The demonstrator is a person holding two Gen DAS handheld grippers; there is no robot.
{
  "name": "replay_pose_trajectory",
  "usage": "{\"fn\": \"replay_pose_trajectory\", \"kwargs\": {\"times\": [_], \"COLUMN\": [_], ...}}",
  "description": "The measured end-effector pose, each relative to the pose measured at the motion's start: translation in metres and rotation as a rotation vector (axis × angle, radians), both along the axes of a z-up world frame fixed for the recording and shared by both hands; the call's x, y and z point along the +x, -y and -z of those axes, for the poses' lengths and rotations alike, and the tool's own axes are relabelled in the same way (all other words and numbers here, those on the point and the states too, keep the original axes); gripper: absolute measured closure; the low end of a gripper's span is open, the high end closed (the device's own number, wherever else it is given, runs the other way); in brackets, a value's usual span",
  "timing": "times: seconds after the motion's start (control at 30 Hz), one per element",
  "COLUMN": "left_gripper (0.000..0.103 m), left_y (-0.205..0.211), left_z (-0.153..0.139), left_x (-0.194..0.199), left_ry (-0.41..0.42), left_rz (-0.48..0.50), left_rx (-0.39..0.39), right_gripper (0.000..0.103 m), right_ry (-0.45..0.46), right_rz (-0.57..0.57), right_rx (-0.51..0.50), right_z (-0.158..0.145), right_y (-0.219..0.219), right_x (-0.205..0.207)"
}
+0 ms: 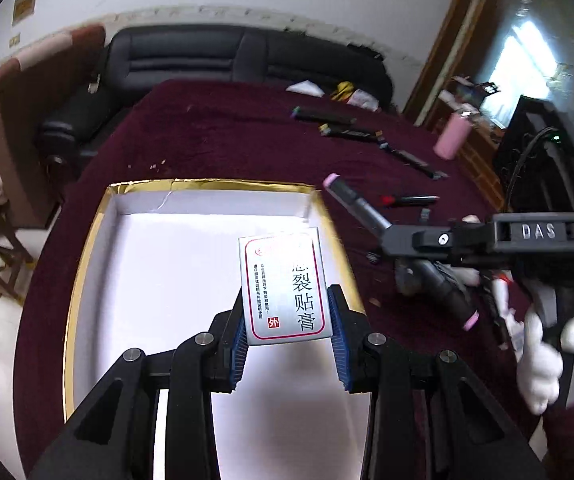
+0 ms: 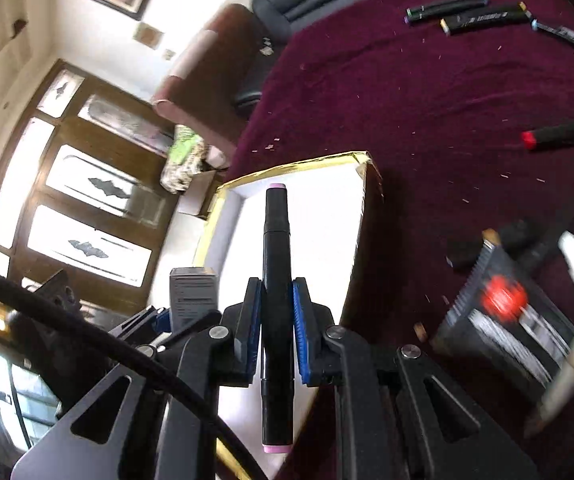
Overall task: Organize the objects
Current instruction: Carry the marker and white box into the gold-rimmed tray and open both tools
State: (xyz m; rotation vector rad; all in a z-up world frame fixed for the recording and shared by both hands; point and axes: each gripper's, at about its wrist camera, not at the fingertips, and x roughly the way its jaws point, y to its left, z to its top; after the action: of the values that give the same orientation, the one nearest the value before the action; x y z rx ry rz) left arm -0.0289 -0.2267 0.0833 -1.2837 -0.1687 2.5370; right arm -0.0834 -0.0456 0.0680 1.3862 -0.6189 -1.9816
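My left gripper [image 1: 287, 312] is shut on a small silver medicine box [image 1: 285, 288] with red-framed Chinese print, held above the white inside of a gold-rimmed box [image 1: 87, 248]. My right gripper [image 2: 275, 292] is shut on a black marker with pink ends [image 2: 276, 264], held over the gold-rimmed box's corner [image 2: 361, 160]. In the left wrist view the right gripper [image 1: 391, 236] sits to the right of the box with the marker [image 1: 361, 204] pointing up-left. The silver box also shows in the right wrist view [image 2: 193, 292], to the left.
Several black markers [image 1: 329, 114] lie on the maroon tablecloth [image 1: 227, 136] at the far side, with a red-tipped one [image 2: 559, 134] nearer. A black marker pack [image 2: 507, 320] lies right of the box. A black sofa [image 1: 207, 60] stands behind the table.
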Motion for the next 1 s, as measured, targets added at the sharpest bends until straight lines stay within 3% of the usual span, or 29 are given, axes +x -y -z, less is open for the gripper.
{"fn": "replay_pose_trajectory", "kwargs": {"times": [0.33, 0.5, 0.57, 0.77, 0.9, 1.0], "left_gripper": [0.072, 0.072, 0.072, 0.071, 0.071, 0.071], "left_y": [-0.004, 0.003, 0.005, 0.013, 0.018, 0.021], "left_z": [0.054, 0.071, 0.072, 0.072, 0.057, 0.038], "left_x": [-0.080, -0.088, -0.092, -0.092, -0.082, -0.067], "left_ry": [0.146, 0.182, 0.193, 0.233, 0.187, 0.113], "left_rz": [-0.069, -0.118, -0.117, -0.141, -0.182, -0.229], "left_rx": [0.037, 0.135, 0.169, 0.216, 0.179, 0.146], "right_gripper": [0.088, 0.083, 0.076, 0.075, 0.070, 0.069], "right_ry": [0.036, 0.018, -0.022, -0.130, -0.252, -0.403], "right_rz": [0.085, 0.093, 0.097, 0.143, 0.195, 0.274], "right_rx": [0.205, 0.214, 0.230, 0.212, 0.240, 0.291], "right_z": [0.027, 0.027, 0.020, -0.020, -0.056, -0.087], "right_y": [0.046, 0.049, 0.051, 0.024, -0.010, -0.039], "right_x": [-0.037, -0.041, -0.038, -0.013, 0.017, 0.056]}}
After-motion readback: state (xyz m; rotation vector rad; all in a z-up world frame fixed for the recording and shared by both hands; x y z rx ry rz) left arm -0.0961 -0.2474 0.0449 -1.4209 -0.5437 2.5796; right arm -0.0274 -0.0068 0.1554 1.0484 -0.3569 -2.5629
